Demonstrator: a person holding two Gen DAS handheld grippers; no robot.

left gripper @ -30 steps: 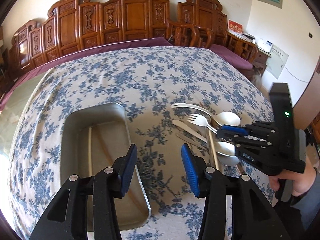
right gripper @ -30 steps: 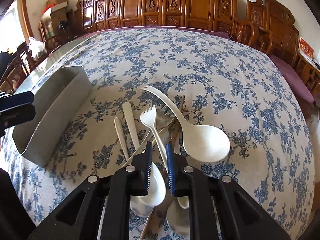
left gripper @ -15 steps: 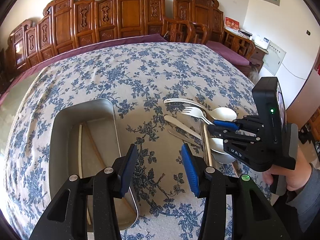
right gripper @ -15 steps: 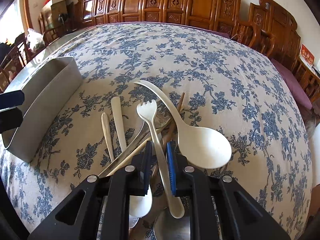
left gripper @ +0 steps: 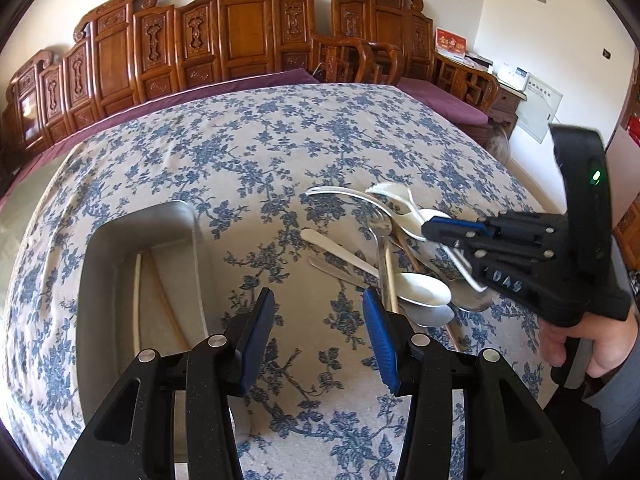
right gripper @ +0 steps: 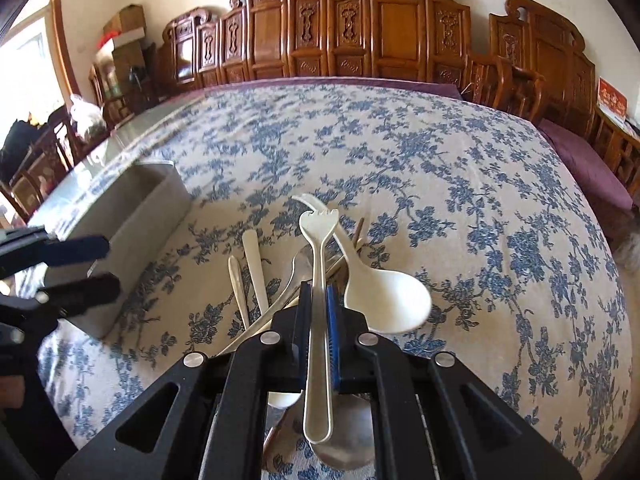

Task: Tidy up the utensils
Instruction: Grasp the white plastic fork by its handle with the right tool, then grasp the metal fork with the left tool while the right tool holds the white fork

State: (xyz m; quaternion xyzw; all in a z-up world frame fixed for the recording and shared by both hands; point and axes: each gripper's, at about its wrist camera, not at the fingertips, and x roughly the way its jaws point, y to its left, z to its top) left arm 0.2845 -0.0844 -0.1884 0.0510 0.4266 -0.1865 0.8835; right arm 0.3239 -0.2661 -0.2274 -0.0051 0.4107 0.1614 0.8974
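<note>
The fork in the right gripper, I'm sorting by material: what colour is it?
Cream white, plain; the fork shows best in the right wrist view.

The white plastic fork [right gripper: 318,300] is off the pile, tines pointing away, handle pinched between blue pads. Under it lies a jumble of utensils: a big white ladle-style spoon [right gripper: 384,300], white handles, metal spoons [left gripper: 430,314], a wooden chopstick. The steel tray [left gripper: 120,236] to the left holds two chopsticks [left gripper: 138,300].
</note>
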